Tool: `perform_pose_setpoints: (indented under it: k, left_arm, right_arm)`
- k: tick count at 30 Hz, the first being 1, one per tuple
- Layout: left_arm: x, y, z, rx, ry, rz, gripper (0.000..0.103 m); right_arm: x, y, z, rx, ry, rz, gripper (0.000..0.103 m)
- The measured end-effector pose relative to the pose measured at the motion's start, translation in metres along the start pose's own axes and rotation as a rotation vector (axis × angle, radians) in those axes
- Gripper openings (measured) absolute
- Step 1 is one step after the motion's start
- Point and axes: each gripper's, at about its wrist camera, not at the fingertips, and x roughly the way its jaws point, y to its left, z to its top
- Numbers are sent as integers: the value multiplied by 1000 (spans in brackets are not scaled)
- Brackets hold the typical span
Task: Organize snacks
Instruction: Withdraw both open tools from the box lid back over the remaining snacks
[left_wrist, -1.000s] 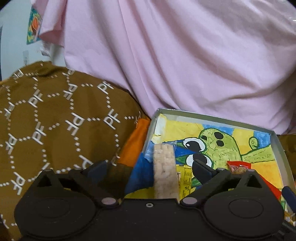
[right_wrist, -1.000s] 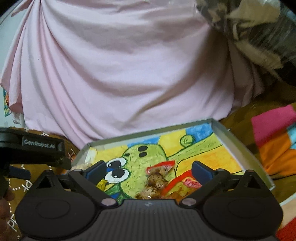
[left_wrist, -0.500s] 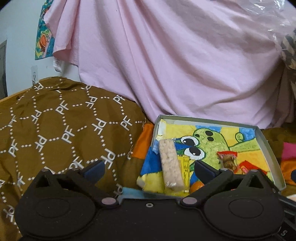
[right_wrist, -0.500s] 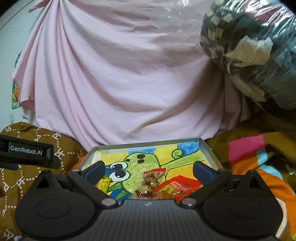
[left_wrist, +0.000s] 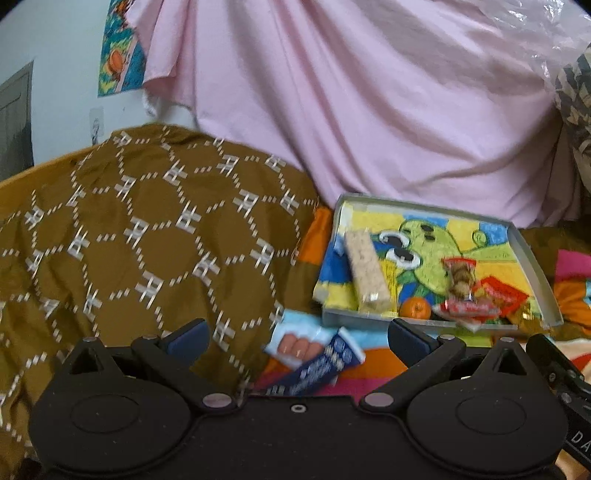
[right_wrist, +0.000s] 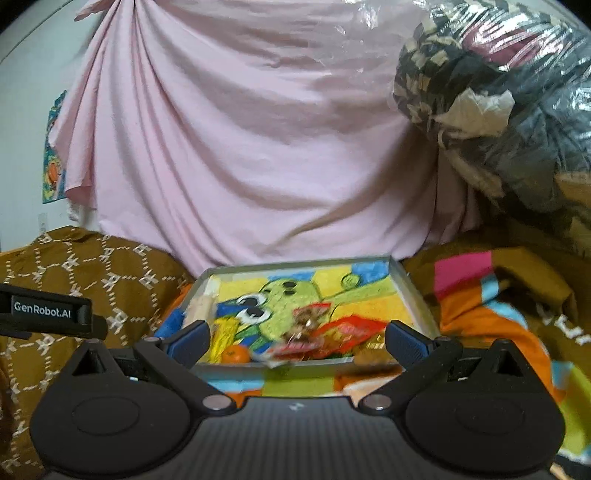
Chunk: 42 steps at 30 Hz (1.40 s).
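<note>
A shallow grey tray (left_wrist: 532, 266) with a green cartoon picture inside lies on the bed. In it are a pale rice-cracker bar (left_wrist: 367, 273), a small orange (left_wrist: 414, 308), a clear pack of brown sweets (left_wrist: 460, 282) and red wrappers (left_wrist: 498, 293). A dark blue snack bar (left_wrist: 321, 365) and a light blue pack (left_wrist: 297, 341) lie outside, in front of the tray. My left gripper (left_wrist: 297, 338) is open and empty, just behind those two. My right gripper (right_wrist: 297, 341) is open and empty before the tray (right_wrist: 410, 291); the orange (right_wrist: 234, 355) shows there too.
A brown patterned blanket (left_wrist: 140, 236) is heaped to the left. A pink sheet (left_wrist: 369, 110) hangs behind. A colourful blanket (right_wrist: 498, 325) and a plastic-wrapped bundle (right_wrist: 498, 110) sit at the right. The left gripper's body (right_wrist: 48, 314) shows at the right view's left edge.
Both grippers have pulled back from the tray, which now looks smaller and farther. The rice-cracker bar stays in the tray. The blue bar and light blue pack have come into the left view.
</note>
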Motion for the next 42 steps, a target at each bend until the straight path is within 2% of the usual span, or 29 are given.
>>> perform_pose_setpoints:
  k: [11,21,30,42]
  left_arm:
    - [-28,20,-39,11,85,2,102]
    - [-37,39,-64,30,124,4,102]
    - [-35,54,-84,47,164,-4,102]
    - [-23,67,-104,98,199,10,102]
  right_arm:
    - [-45,5,-28,9,100,66,103]
    - [-67,5,-44,24,184,62,103]
    - [-73,14,-58,10,265,52,103]
    - [-58,24,-70,-20,378,59,103]
